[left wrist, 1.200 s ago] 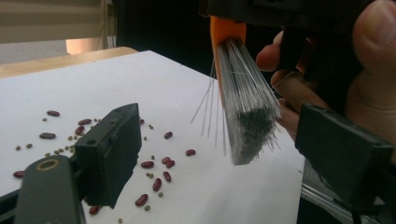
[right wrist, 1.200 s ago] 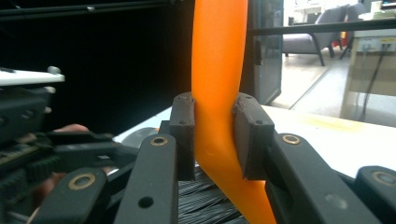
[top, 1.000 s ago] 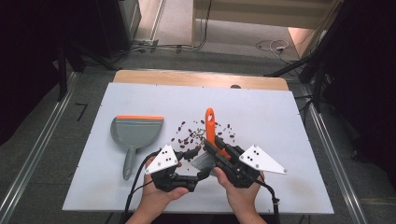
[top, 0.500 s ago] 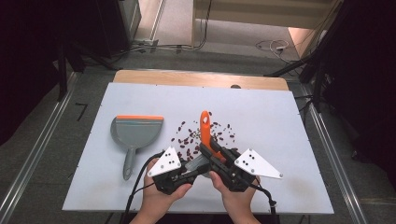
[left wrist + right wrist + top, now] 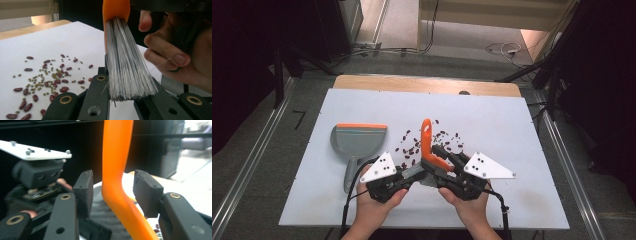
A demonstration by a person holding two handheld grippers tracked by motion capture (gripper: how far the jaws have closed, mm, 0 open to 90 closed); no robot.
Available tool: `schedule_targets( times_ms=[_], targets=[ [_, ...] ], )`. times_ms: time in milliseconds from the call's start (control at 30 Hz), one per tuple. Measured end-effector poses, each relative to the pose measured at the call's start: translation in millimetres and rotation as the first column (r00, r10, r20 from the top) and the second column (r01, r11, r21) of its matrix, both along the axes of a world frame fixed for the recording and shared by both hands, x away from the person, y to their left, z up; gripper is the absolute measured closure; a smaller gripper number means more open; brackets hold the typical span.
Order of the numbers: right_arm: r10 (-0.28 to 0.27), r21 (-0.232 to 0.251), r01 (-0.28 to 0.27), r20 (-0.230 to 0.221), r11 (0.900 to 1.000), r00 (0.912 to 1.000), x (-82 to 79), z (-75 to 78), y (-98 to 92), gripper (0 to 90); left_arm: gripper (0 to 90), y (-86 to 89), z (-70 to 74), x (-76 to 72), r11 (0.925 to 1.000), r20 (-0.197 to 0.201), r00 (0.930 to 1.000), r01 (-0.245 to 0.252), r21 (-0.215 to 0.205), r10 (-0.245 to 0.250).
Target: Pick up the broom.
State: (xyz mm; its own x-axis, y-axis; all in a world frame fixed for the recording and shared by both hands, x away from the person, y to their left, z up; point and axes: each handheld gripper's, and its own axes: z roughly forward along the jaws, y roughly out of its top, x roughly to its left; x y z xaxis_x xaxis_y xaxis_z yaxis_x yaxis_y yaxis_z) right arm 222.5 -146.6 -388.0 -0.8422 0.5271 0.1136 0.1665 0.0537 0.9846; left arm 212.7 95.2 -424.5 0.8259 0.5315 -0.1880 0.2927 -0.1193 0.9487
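Brush (image 5: 428,150) with an orange handle and grey bristles stands upright near the front middle of the white table (image 5: 512,120), passing between two hand-held tongs. The left gripper (image 5: 122,97) has just clamped shut on the bristle end; in the left gripper view its black jaws squeeze the fan of grey bristles. The right gripper (image 5: 112,195) has just been opening: its pads stand apart from the orange handle, which rises between them untouched. This looks like a handover of the brush from right to left. Next, the right gripper probably needs to back clear without knocking the handle, while the left one keeps the brush steady, since bristles make a soft hold. Scattered beans (image 5: 414,147) lie just beyond the brush, and a grey dustpan (image 5: 357,142) with an orange lip rests to the left. Both hands come in from the near edge, close together, grippers angled inward towards each other.
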Motion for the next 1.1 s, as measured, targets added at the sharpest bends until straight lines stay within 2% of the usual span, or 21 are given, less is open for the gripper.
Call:
schedule_targets(
  times_ms=[67, 100, 300, 367, 400, 433, 533, 567, 600, 633, 700, 800, 833, 867, 900, 933, 967, 1033, 1067, 1100],
  targets=[
    [0.021, 0.005, -0.021, -0.005, 1.0, 0.9998, 2.5, 1.5, -3.6, 46.2, 86.8, 3.7, 0.4, 1.3, 1.0, -0.004, 1.0, 0.001, -0.01, -0.002],
    [0.029, -0.004, -0.03, -0.004, 1.0, 0.9996, 3.9, 2.4, -4.9, 44.9, 86.8, 10.5, 1.9, 2.7, 0.9999, 0.003, 1.0, 0.002, -0.015, -0.002],
    [0.062, -0.044, -0.063, -0.018, 0.997, 0.9979, 12.9, 4.7, -13.8, 41.7, 86.9, 26.0, 7.4, 5.1, 0.9992, 0.016, 0.9996, 0.022, -0.033, -0.021],
    [0.11, -0.065, -0.113, -0.057, 0.991, 0.9923, 20.9, 6.4, -20.8, 40.7, 86.8, 31.1, 8.8, 5.8, 0.9986, 0.016, 0.9993, 0.034, -0.039, -0.034],
    [0.11, -0.065, -0.113, -0.057, 0.991, 0.9923, 20.9, 6.4, -20.8, 40.7, 86.8, 33.4, 9.1, 6.4, 0.998, 0.017, 0.9988, 0.046, -0.043, -0.045],
    [0.128, -0.072, -0.134, -0.077, 0.988, 0.9888, 23.9, 7.0, -22.7, 38.0, 86.8, 35.6, 9.4, 7.0, 0.9971, 0.018, 0.9981, 0.06, -0.046, -0.06],
    [0.189, -0.125, -0.202, -0.106, 0.971, 0.9762, 30.2, 8.7, -28.3, 38.9, 86.8, 41.7, 10.7, 7.9, 0.9926, 0.033, 0.9935, 0.11, -0.05, -0.109],
    [0.189, -0.125, -0.202, -0.106, 0.971, 0.9762, 30.2, 8.7, -28.3, 38.9, 86.8, 41.7, 10.7, 7.9, 0.9926, 0.033, 0.9935, 0.11, -0.05, -0.109],
    [0.228, -0.142, -0.243, -0.113, 0.96, 0.967, 31.7, 8.5, -29.3, 39.5, 86.8, 43.0, 11.1, 8.0, 0.9907, 0.036, 0.9916, 0.126, -0.051, -0.124],
    [0.246, -0.147, -0.261, -0.114, 0.954, 0.9625, 32.2, 8.1, -29.3, 39.5, 86.8, 44.2, 11.4, 8.1, 0.9884, 0.04, 0.9894, 0.142, -0.054, -0.14],
    [0.28, -0.152, -0.298, -0.134, 0.942, 0.9508, 33.3, 7.1, -28.8, 40.0, 86.8, 46.3, 12.7, 7.6, 0.9789, 0.049, 0.9797, 0.197, -0.054, -0.195],
    [0.348, -0.16, -0.374, -0.167, 0.914, 0.9225, 34.0, 4.1, -25.5, 42.1, 86.8, 45.4, 14.5, 6.0, 0.9645, 0.058, 0.9643, 0.261, -0.041, -0.258],
    [0.374, -0.17, -0.402, -0.175, 0.9, 0.9108, 33.8, 3.1, -23.8, 42.7, 86.8, 45.4, 14.5, 6.0, 0.9645, 0.058, 0.9643, 0.261, -0.041, -0.258],
    [0.393, -0.179, -0.424, -0.181, 0.888, 0.9013, 33.0, 2.3, -21.7, 44.0, 86.8, 43.2, 15.8, 4.4, 0.9544, 0.057, 0.9538, 0.297, -0.031, -0.295],
    [0.417, -0.182, -0.45, -0.189, 0.875, 0.8888, 32.0, 1.8, -20.0, 45.3, 86.8, 43.2, 15.8, 4.4, 0.9544, 0.057, 0.9538, 0.297, -0.031, -0.295],
    [0.447, -0.173, -0.479, -0.196, 0.86, 0.8729, 31.2, 1.5, -18.8, 47.0, 86.7, 40.9, 16.1, 3.5, 0.9462, 0.055, 0.9456, 0.322, -0.027, -0.321],
    [0.447, -0.173, -0.479, -0.196, 0.86, 0.8729, 31.2, 1.5, -18.8, 47.0, 86.8, 40.9, 16.1, 3.5, 0.9462, 0.055, 0.9456, 0.322, -0.027, -0.321],
    [0.475, -0.168, -0.512, -0.217, 0.842, 0.8529, 30.1, 1.2, -16.2, 51.6, 86.8, 39.6, 16.2, 3.3, 0.9378, 0.051, 0.9371, 0.347, -0.022, -0.345],
    [0.485, -0.169, -0.524, -0.224, 0.835, 0.8453, 30.4, 0.7, -15.7, 52.5, 86.7, 38.8, 16.3, 3.1, 0.9305, 0.047, 0.9301, 0.366, -0.02, -0.364],
    [0.493, -0.165, -0.534, -0.235, 0.829, 0.8377, 30.4, 0.2, -15.4, 53.6, 86.7, 38.8, 16.3, 3.1, 0.9305, 0.047, 0.9301, 0.366, -0.02, -0.364]
  ],
)
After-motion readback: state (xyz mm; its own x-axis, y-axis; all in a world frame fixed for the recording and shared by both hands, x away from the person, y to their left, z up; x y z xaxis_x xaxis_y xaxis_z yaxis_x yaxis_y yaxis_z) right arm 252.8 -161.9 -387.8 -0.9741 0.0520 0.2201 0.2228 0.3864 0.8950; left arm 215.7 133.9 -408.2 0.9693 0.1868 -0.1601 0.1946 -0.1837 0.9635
